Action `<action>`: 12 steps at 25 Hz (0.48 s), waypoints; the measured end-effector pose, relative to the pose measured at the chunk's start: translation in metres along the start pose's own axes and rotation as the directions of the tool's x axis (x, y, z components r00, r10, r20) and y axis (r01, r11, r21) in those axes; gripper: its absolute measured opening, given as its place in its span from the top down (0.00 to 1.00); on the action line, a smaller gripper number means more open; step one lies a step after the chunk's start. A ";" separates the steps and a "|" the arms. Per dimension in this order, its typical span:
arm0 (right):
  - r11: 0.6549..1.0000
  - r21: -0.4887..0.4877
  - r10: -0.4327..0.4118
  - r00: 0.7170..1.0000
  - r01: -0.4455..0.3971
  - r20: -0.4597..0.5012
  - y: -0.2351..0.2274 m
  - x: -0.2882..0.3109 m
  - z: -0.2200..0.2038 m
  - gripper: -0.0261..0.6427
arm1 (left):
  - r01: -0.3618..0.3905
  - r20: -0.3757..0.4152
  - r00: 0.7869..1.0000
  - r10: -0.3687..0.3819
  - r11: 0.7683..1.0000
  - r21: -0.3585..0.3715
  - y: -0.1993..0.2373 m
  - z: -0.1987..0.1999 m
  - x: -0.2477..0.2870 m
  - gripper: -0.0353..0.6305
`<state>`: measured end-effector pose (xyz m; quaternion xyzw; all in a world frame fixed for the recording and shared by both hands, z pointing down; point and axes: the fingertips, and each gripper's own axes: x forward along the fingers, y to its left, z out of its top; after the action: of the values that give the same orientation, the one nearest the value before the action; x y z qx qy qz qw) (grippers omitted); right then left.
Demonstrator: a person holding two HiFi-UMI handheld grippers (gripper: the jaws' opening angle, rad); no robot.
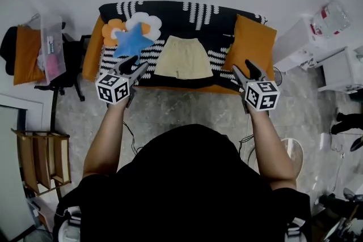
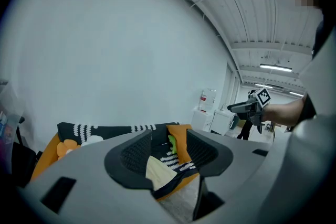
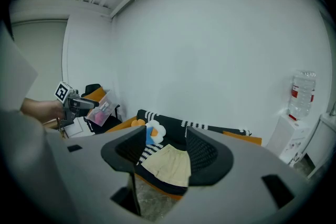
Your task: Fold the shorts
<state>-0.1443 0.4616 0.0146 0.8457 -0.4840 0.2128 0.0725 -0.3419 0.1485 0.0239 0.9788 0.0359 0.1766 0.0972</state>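
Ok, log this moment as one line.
stage: pre-grasp | shorts: flat on sofa, untouched | left tool: open, empty | right tool: open, empty

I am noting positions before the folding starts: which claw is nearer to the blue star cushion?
Left. The left claw hovers just in front of the blue star cushion; the right claw is on the far side of the shorts, by the orange cushion.

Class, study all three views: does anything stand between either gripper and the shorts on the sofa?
Nothing visible does. The shorts lie flat on the sofa; the left gripper and right gripper, jaws open, face them across the floor. The blue star cushion and orange cushion sit to the sides.
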 end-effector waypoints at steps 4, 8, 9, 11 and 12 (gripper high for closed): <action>1.000 0.011 0.015 1.000 -0.015 -0.003 -0.004 0.013 0.001 0.58 | -0.001 -0.005 1.000 0.001 1.000 -0.004 0.003 -0.002 0.008 0.61; 0.998 0.017 0.054 0.998 -0.054 -0.011 -0.004 0.033 0.003 0.55 | -0.016 -0.016 1.000 0.016 1.000 -0.010 0.008 -0.003 0.013 0.61; 0.998 0.018 0.064 0.998 -0.063 -0.012 -0.004 0.038 0.005 0.54 | -0.025 -0.016 1.000 0.025 1.000 -0.013 0.012 -0.002 0.013 0.61; 0.997 0.018 0.081 0.997 -0.081 -0.013 -0.005 0.049 0.007 0.54 | -0.043 -0.011 0.999 0.043 0.999 -0.019 0.017 -0.001 0.013 0.61; 0.996 0.017 0.091 0.996 -0.091 -0.012 -0.007 0.054 0.008 0.53 | -0.052 -0.011 0.999 0.052 0.998 -0.021 0.018 -0.002 0.013 0.61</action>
<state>-0.1125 0.4200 0.0315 0.8220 -0.5197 0.2254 0.0590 -0.3292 0.1329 0.0334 0.9774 0.0088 0.1844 0.1027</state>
